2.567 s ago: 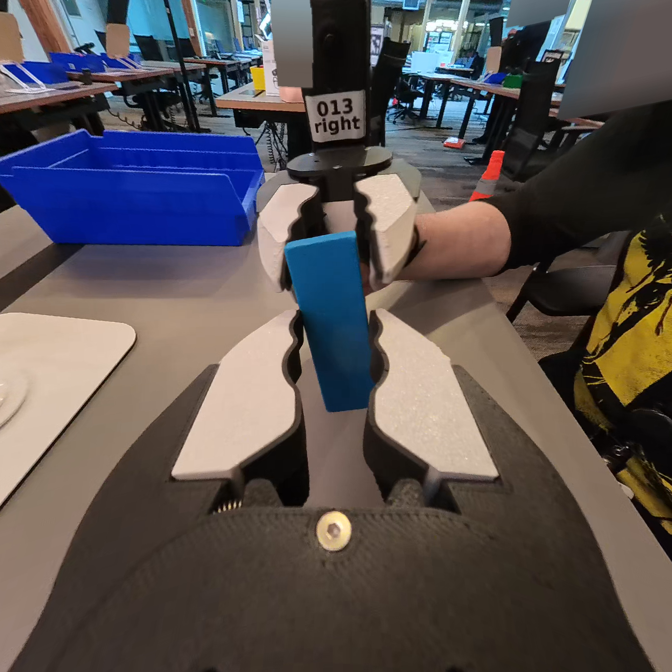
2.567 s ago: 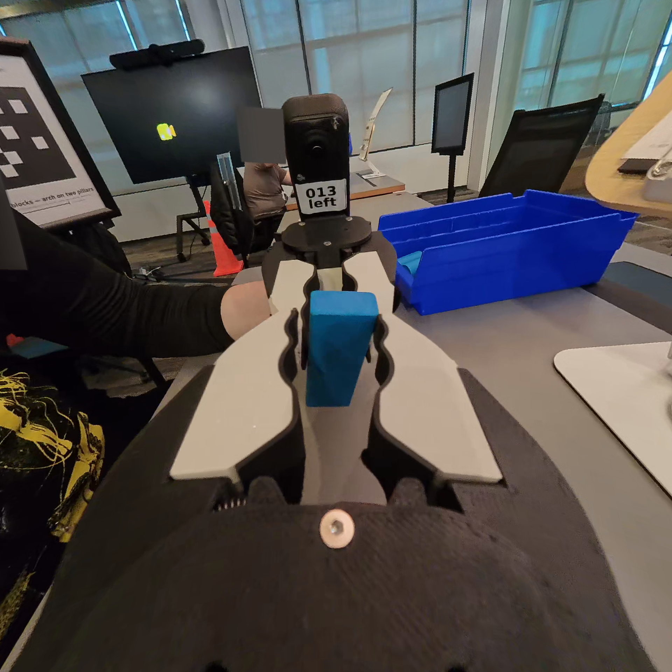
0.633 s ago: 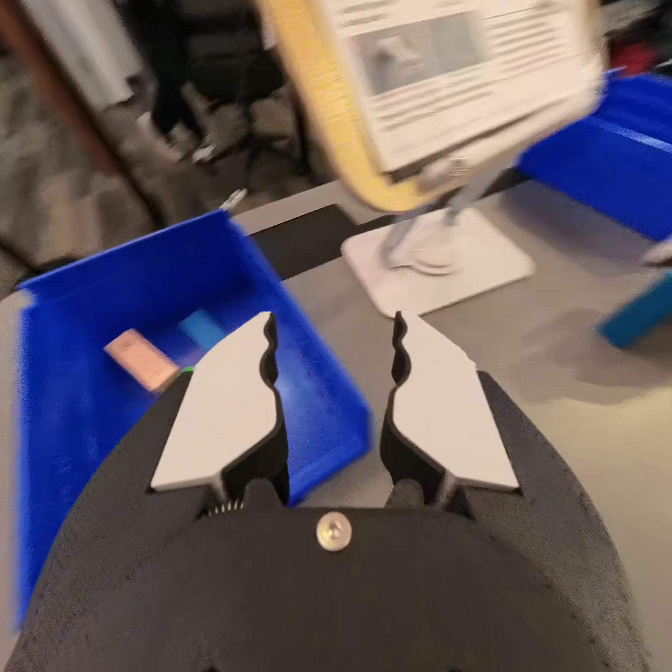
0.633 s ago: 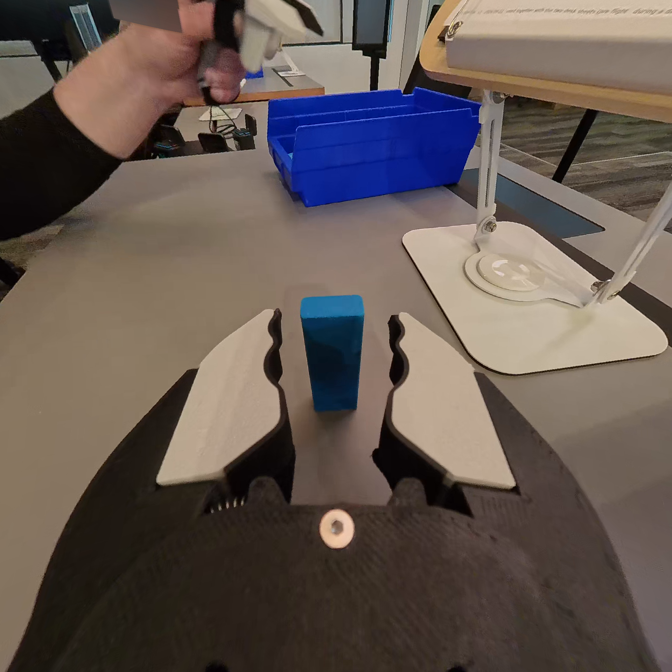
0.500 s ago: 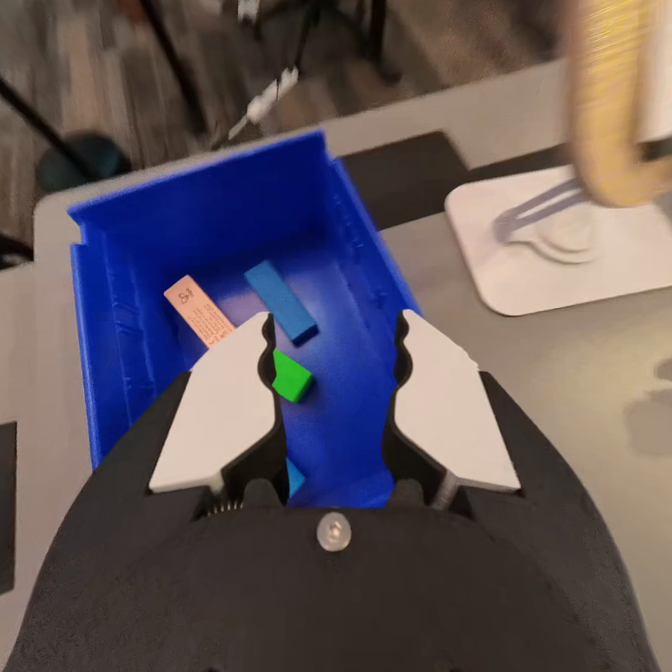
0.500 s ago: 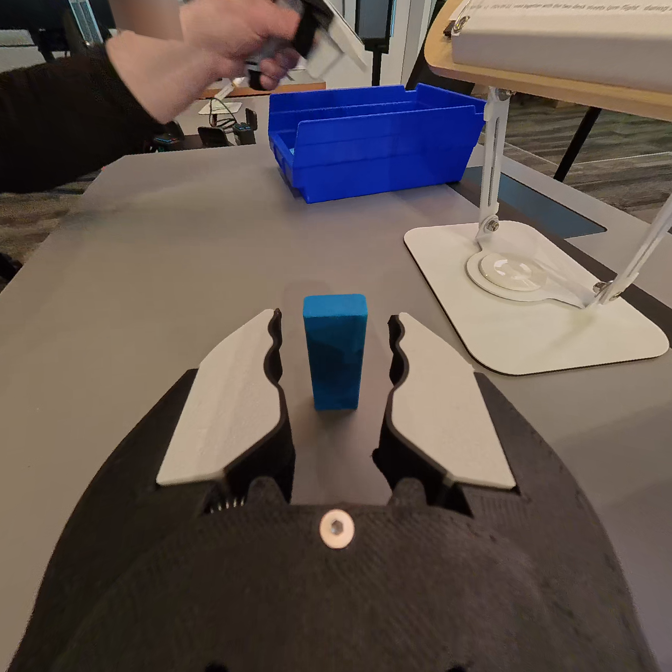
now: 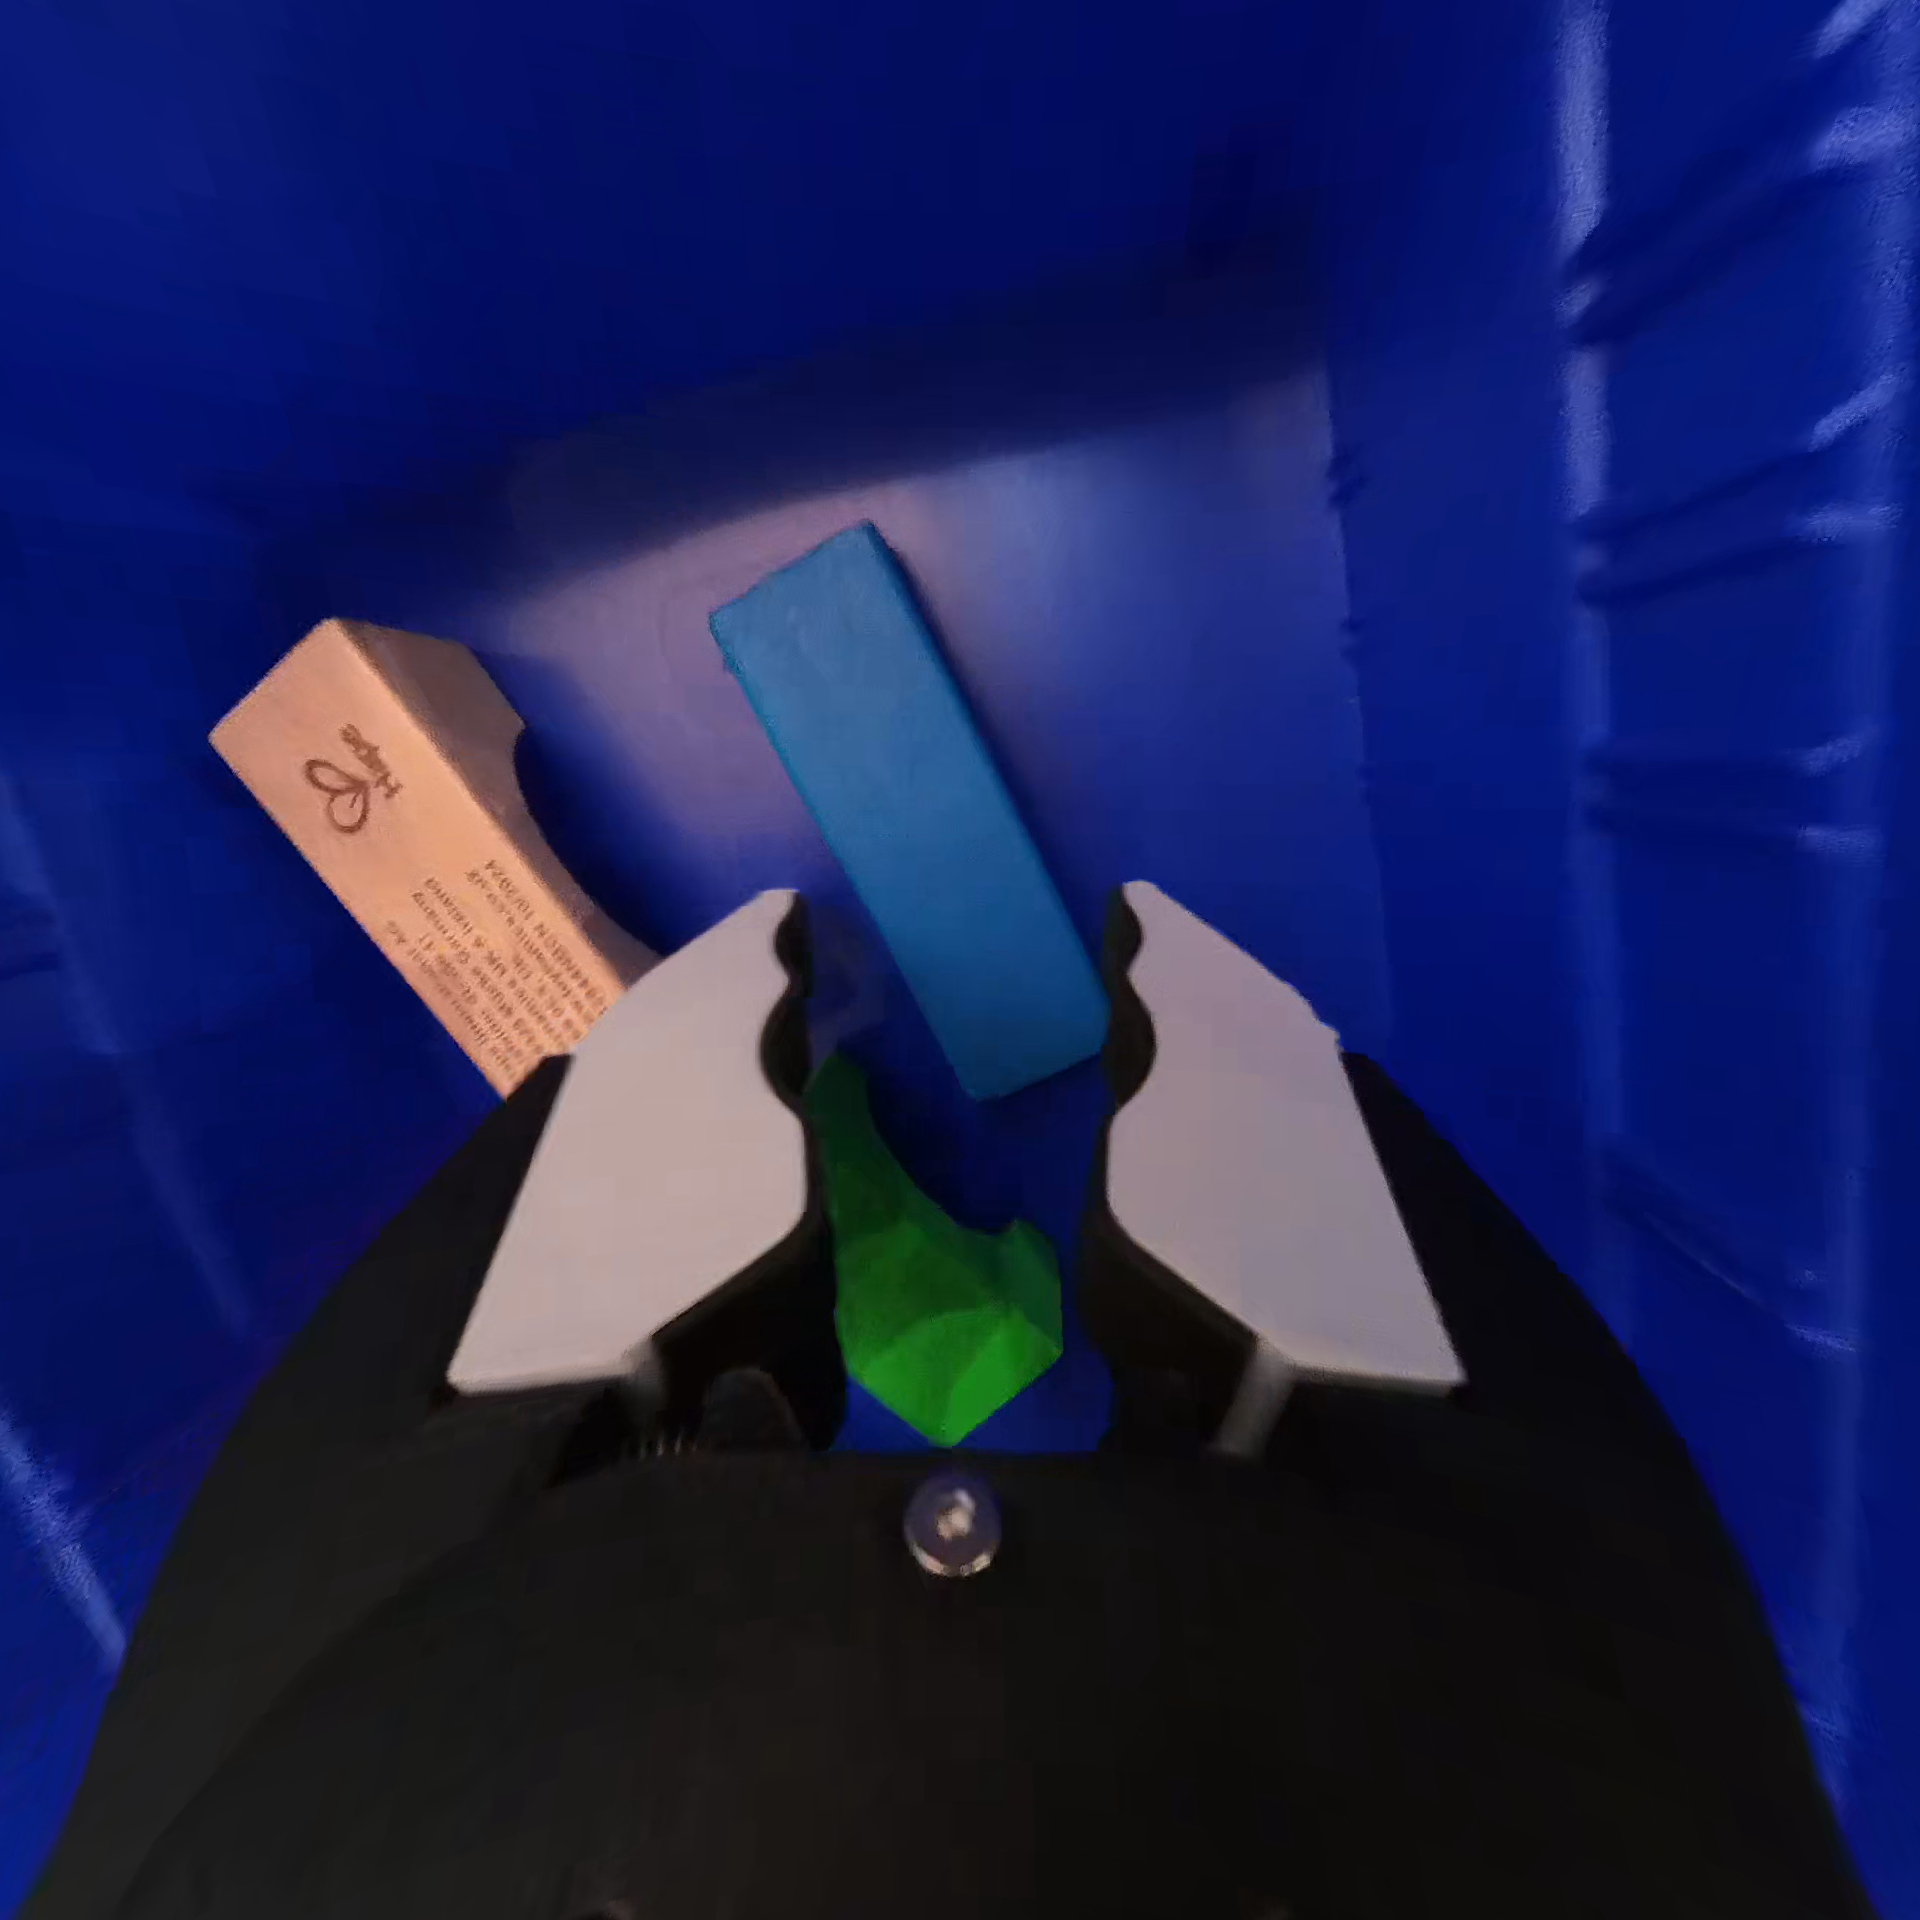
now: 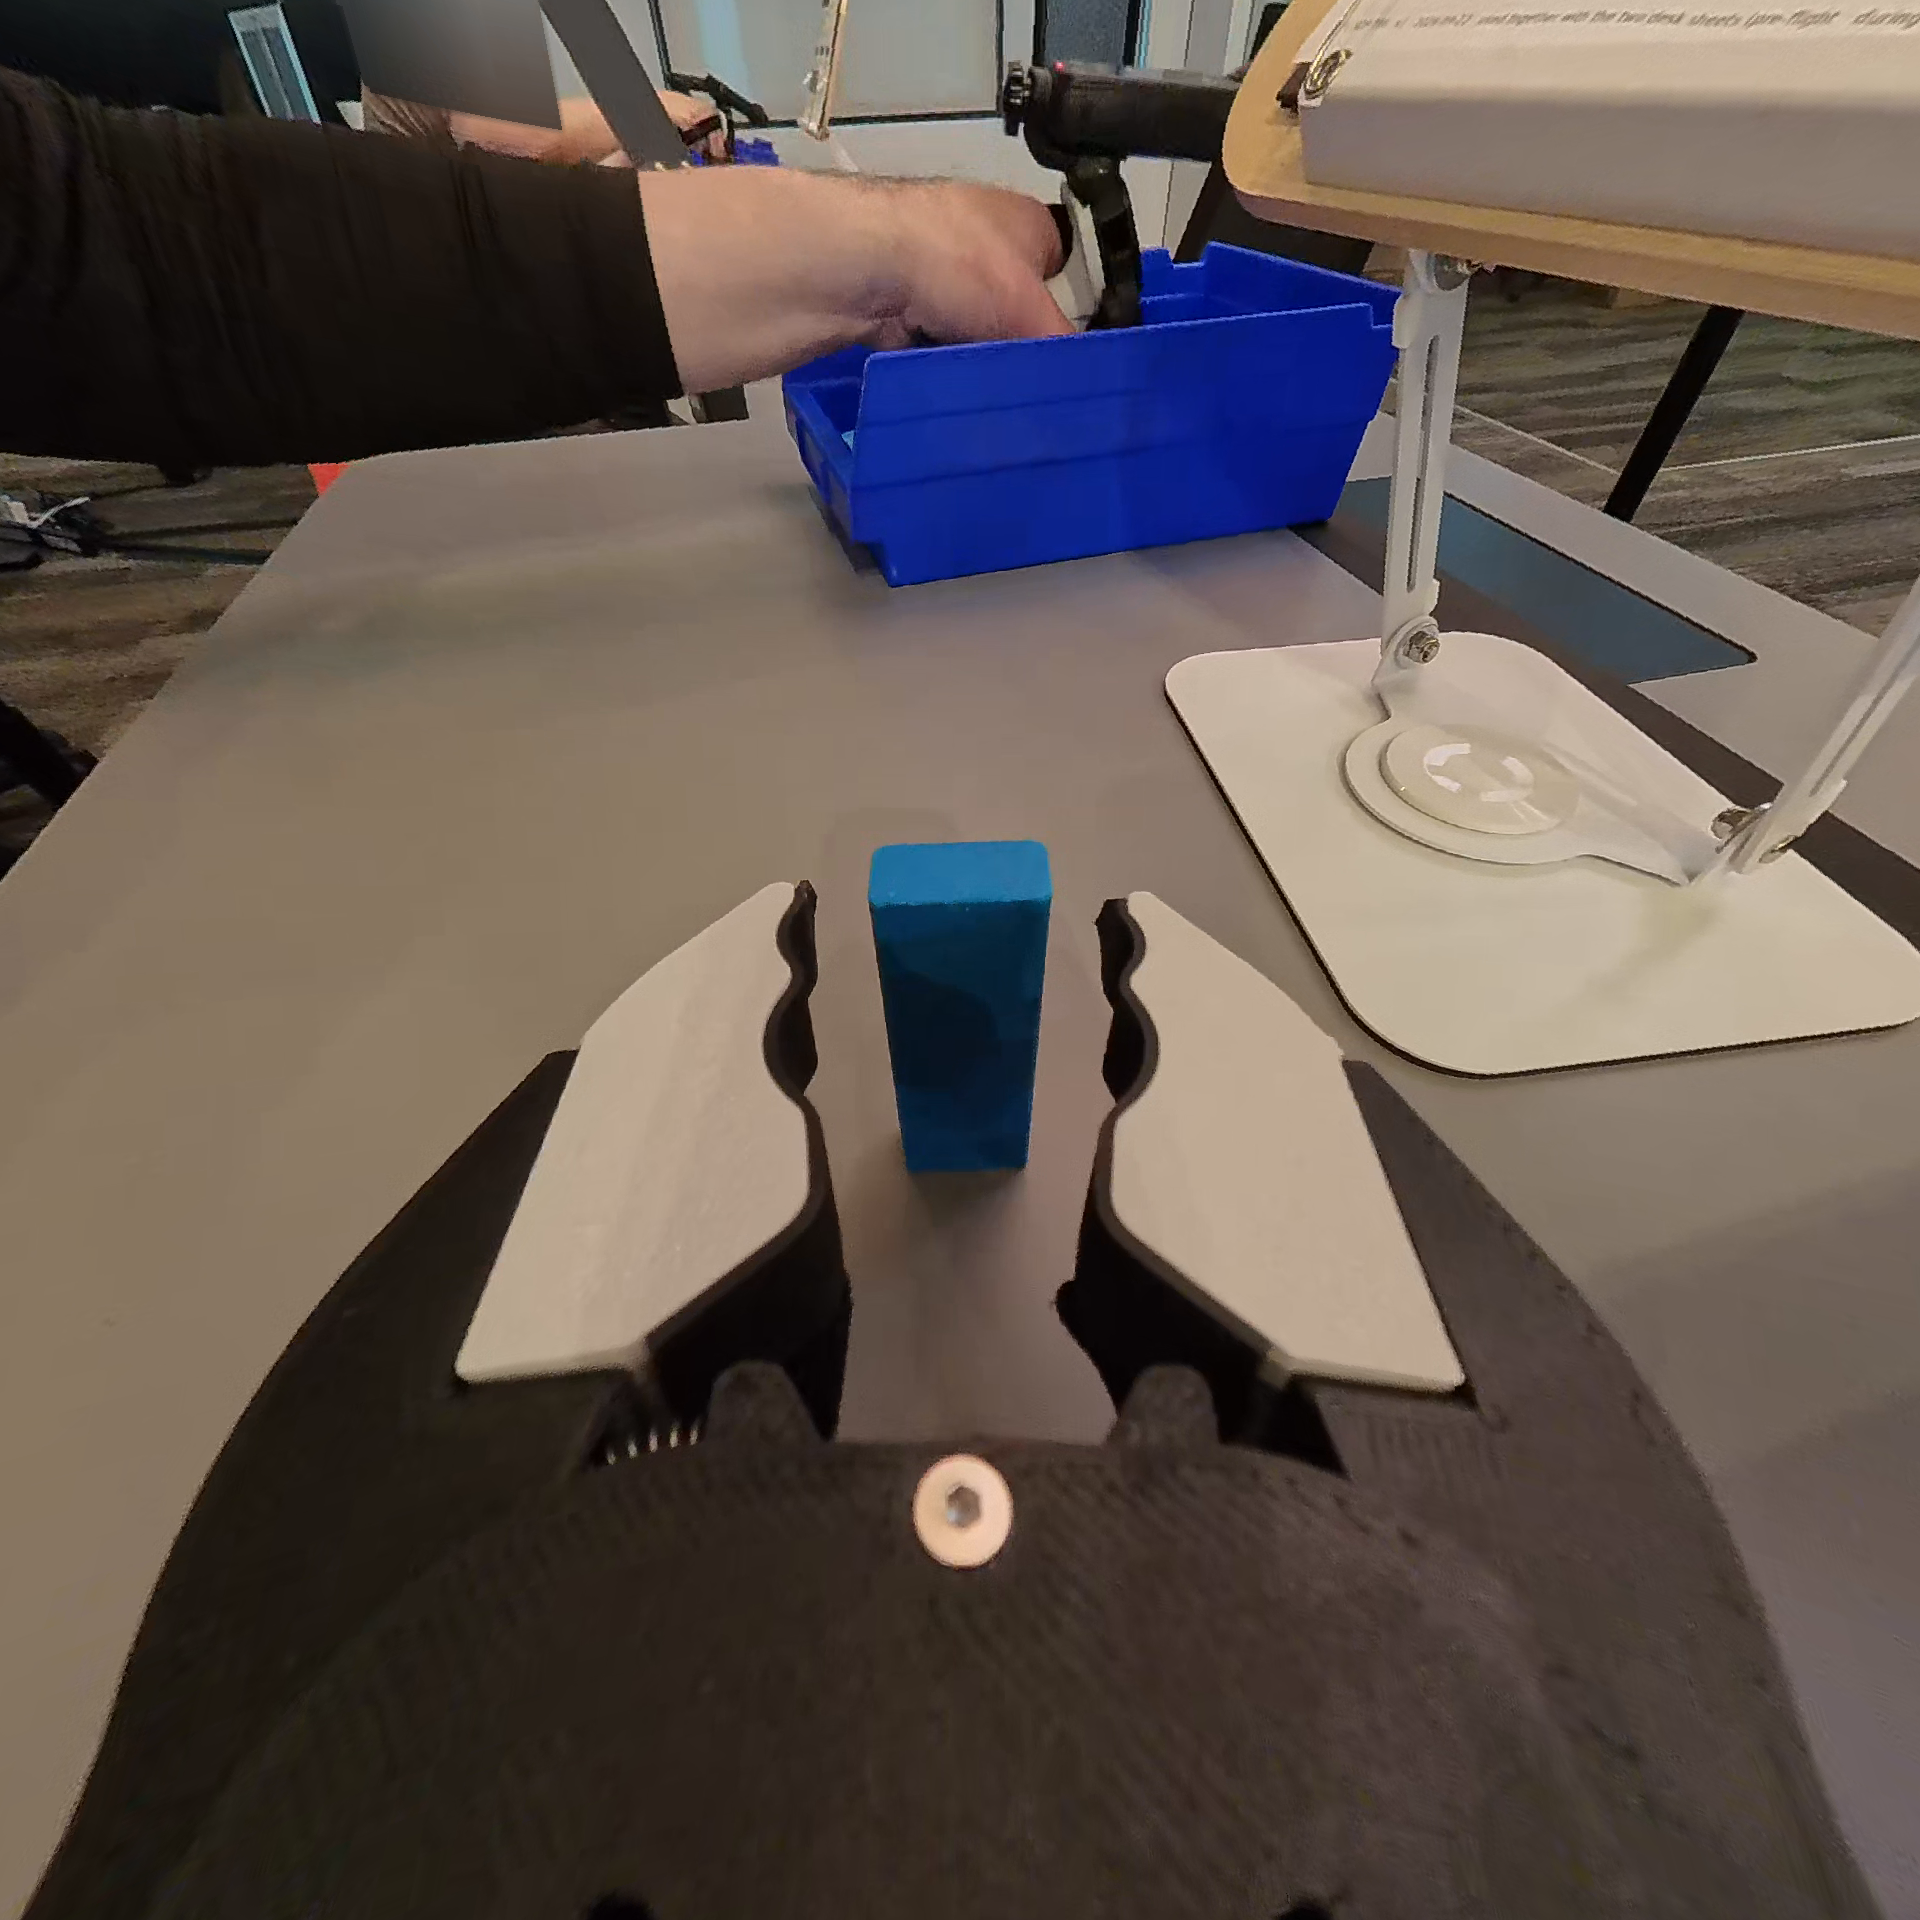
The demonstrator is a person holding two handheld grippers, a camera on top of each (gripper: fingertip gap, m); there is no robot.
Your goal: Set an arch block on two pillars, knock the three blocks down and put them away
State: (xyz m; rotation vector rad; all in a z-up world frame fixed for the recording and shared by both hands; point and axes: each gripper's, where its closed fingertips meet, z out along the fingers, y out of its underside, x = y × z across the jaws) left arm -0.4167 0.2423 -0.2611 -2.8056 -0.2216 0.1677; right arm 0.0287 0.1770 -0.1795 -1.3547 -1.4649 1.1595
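Pillar work is the step in hand, as I judge it: one blue block (image 8: 958,1003) stands upright on the grey table (image 8: 520,727) at the centre of the right wrist view, between the spread fingers of my right gripper (image 8: 956,914), which is wide open and touches nothing, with a clear gap on each side of the block

My left gripper (image 7: 951,914) is down inside the blue bin (image 7: 1714,727); in the right wrist view that bin sits at upper centre of the frame with the person's hand (image 8: 862,260) reaching over its rim. Its jaws stand open and hold nothing. In the left wrist view a second blue block (image 7: 914,821) lies flat and slanted on the bin floor, its near end between the fingertips but not clamped. A green block (image 7: 935,1288) lies lower in the gap, close to the gripper body. The wooden arch block (image 7: 436,862) lies at centre left, half hidden by the left finger.

The next move, I think, calls for closing on the slanted blue block across its narrow sides, so I would turn the wrist to match its slant first. The green block is close under the jaws and could get pinched along with it
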